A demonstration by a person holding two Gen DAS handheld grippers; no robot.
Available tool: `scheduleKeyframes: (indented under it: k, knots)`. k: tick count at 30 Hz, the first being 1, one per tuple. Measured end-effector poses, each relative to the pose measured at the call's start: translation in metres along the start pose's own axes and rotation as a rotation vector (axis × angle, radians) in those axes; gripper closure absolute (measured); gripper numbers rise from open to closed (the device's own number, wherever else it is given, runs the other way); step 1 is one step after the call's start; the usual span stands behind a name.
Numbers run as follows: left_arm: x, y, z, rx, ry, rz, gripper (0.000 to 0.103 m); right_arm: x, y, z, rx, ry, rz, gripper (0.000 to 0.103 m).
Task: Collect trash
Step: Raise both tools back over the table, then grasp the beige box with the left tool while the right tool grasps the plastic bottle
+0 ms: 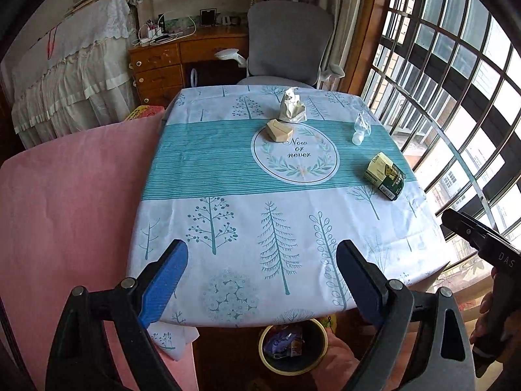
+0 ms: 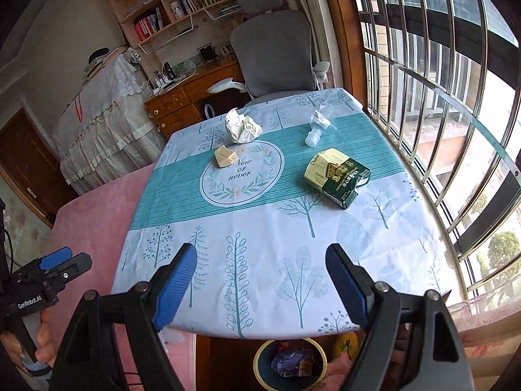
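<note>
**Trash spread over the tablecloth, both grippers empty**

Trash lay in four pieces on the smooth tree-printed tablecloth [image 2: 260,228]. I saw a crumpled white paper wad [image 2: 242,126] near the far edge, soft and creased. Just in front of it sat a small tan folded carton [image 2: 225,157], angular, at the rim of the printed round emblem. A clear crushed plastic bottle [image 2: 317,125] lay toward the window side, its long axis running from far edge to near, white cap toward me. Nearer stood a flattened green-and-cream snack box [image 2: 337,177], torn at its near end, long axis diagonal. Under the near edge I saw a round yellow-rimmed bin [image 2: 289,363] holding wrappers. My left gripper [image 1: 262,280] and right gripper [image 2: 260,283] hung above the cloth, blue ribbed pads wide apart, nothing between them.
</note>
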State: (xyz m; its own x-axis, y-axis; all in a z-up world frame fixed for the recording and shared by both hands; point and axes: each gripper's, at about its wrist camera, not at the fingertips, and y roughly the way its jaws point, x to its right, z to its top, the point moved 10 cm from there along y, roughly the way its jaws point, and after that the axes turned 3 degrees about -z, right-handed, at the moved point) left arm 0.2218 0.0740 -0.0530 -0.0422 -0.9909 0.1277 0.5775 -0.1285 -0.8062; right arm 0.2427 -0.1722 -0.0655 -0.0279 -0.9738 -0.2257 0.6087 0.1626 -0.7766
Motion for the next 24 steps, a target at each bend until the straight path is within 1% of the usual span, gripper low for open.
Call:
scheduleKeyframes:
  k: [4, 6, 10, 14, 17, 19, 21, 24]
  knots:
    - [0.0, 0.039, 0.035, -0.002, -0.062, 0.046, 0.012, 0.018, 0.046, 0.046, -0.009, -0.004, 0.028, 0.021]
    - [0.003, 0.063, 0.051, -0.026, -0.104, 0.067, 0.012, 0.03, 0.073, 0.067, -0.033, 0.005, 0.034, 0.021]
    - [0.014, 0.121, 0.084, -0.077, -0.192, 0.065, 0.012, 0.056, 0.128, 0.108, -0.082, 0.005, 0.03, 0.021]
    - [0.019, 0.175, 0.111, -0.095, -0.259, 0.1, 0.012, 0.081, 0.19, 0.147, -0.128, 0.0, -0.035, 0.021]
    - [0.022, 0.214, 0.122, -0.132, -0.294, 0.118, 0.012, 0.1, 0.238, 0.173, -0.163, 0.017, -0.106, 0.021]
    - [0.025, 0.238, 0.127, -0.165, -0.312, 0.11, 0.012, 0.108, 0.267, 0.183, -0.203, 0.043, -0.137, 0.021]
    - [0.027, 0.259, 0.13, -0.196, -0.333, 0.103, 0.012, 0.112, 0.289, 0.194, -0.213, 0.072, -0.14, 0.021]
    - [0.026, 0.285, 0.137, -0.225, -0.367, 0.1, 0.012, 0.117, 0.314, 0.206, -0.229, 0.077, -0.184, 0.021]
